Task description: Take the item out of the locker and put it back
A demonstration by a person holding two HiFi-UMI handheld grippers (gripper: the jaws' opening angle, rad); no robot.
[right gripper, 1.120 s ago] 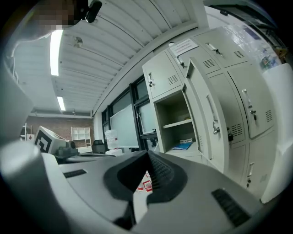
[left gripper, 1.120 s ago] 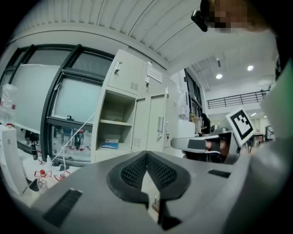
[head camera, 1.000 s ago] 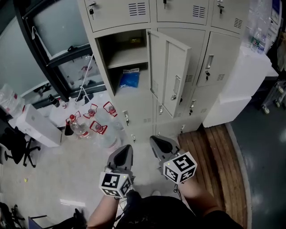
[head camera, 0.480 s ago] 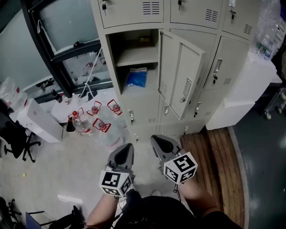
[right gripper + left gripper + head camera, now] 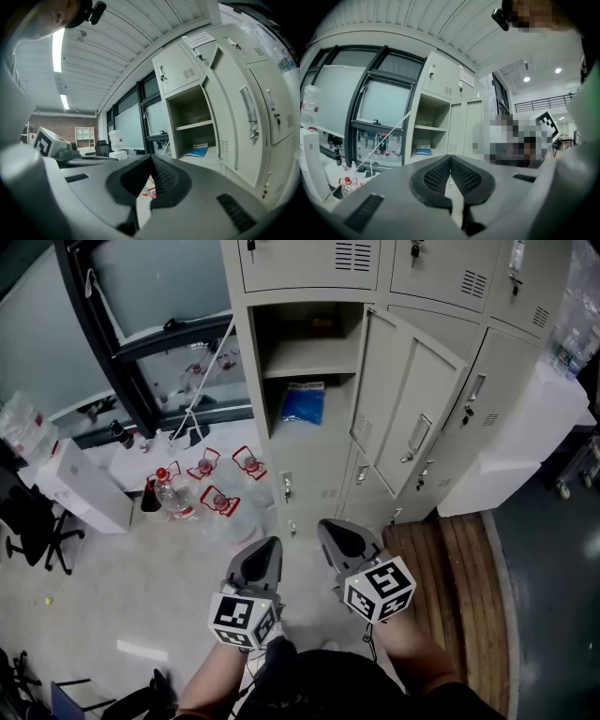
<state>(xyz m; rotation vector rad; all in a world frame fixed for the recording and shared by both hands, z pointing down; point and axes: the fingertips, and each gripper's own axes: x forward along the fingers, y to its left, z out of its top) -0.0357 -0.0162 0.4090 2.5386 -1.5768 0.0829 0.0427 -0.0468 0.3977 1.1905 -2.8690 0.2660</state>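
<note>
Pale floor fills lower left | grey locker bank spans top of frame, one compartment open, its door swung right | left gripper and right gripper at lower centre, both jaw pairs pressed together, nothing between | blue packet lies on open compartment's lower shelf, upper centre

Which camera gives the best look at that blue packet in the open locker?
The head view: the blue packet lies in plain sight under the shelf. Both gripper views show it only small and nearly edge-on.
</note>
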